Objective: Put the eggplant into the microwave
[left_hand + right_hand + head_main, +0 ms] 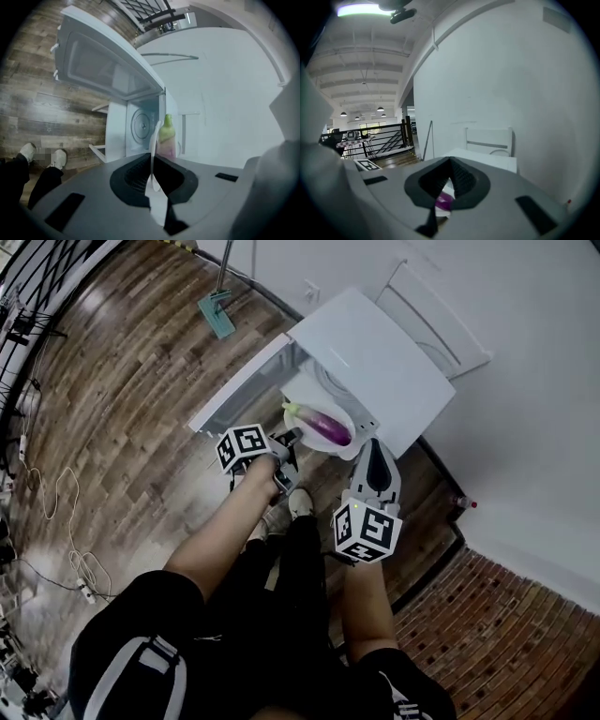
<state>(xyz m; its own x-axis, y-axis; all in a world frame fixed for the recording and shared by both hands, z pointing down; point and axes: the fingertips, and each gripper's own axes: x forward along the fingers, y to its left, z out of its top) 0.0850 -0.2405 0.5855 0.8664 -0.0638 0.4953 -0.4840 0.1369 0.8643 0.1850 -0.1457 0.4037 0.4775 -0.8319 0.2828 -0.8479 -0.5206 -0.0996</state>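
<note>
Purple eggplant [324,425] lying on a white plate [309,401], plate held before the open microwave [375,352], door [239,381] swung wide, left gripper [291,439] clenched on the plate's rim, right gripper [369,446] clenched on the opposite rim.

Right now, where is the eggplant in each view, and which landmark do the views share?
Head view: eggplant, centre, lying on the plate.
Left gripper view: eggplant just right of centre, behind the plate's rim.
Right gripper view: purple sliver, low centre.
Shared landmark: the white plate.
</note>
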